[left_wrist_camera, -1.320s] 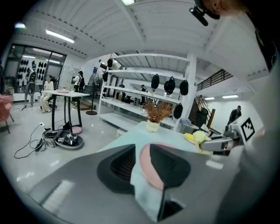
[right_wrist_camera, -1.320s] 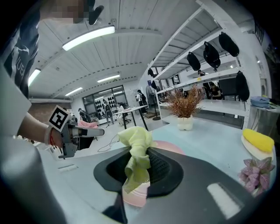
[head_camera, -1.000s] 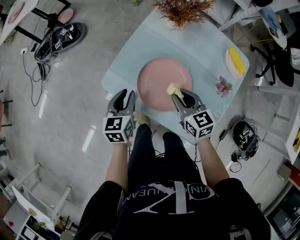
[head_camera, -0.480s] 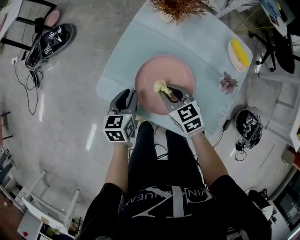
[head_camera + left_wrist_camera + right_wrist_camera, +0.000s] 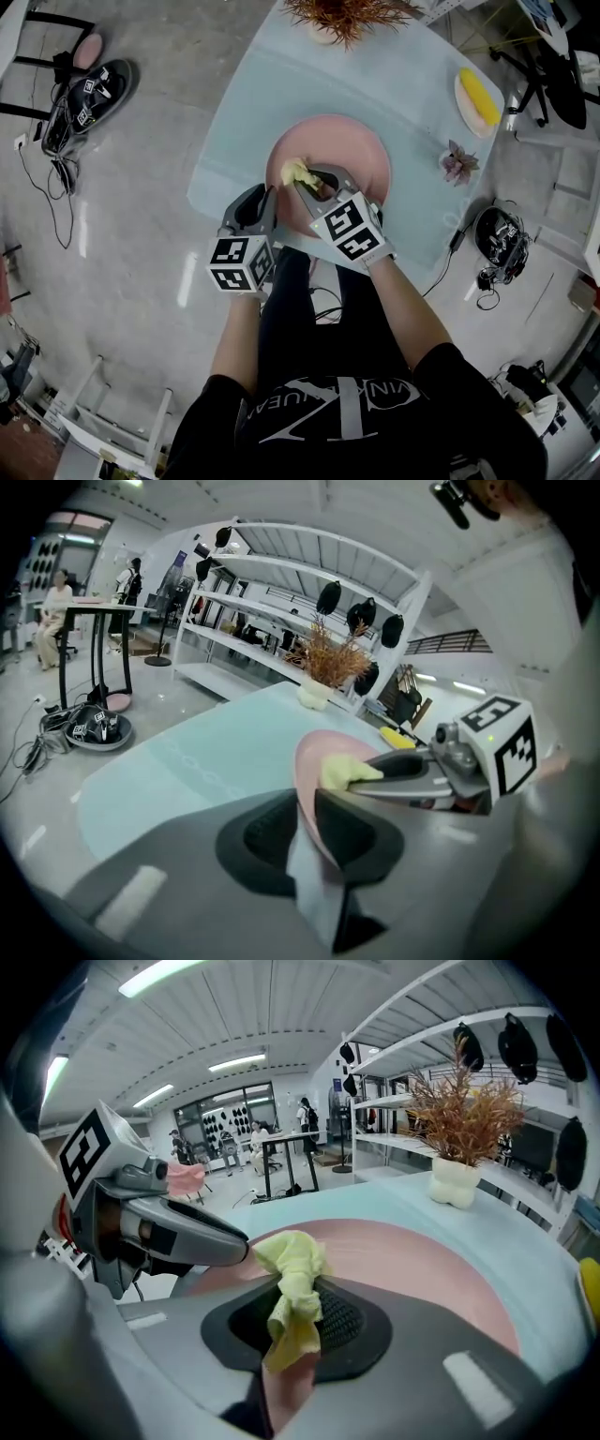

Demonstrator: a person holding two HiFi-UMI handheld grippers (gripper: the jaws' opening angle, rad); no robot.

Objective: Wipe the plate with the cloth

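Plate (image 5: 361, 150) rim pinched by left gripper (image 5: 261, 199) fingers at table (image 5: 403, 84) edge (right gripper (image 5: 316, 181) fingers clamp cloth (image 5: 297, 172) on it).

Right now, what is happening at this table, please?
A person works with two handheld grippers. The left gripper is clamped on the near rim of the round pink plate, which sits on the pale blue table. The right gripper pinches the crumpled yellow cloth and holds it against the plate's surface. Wiping seems under way.
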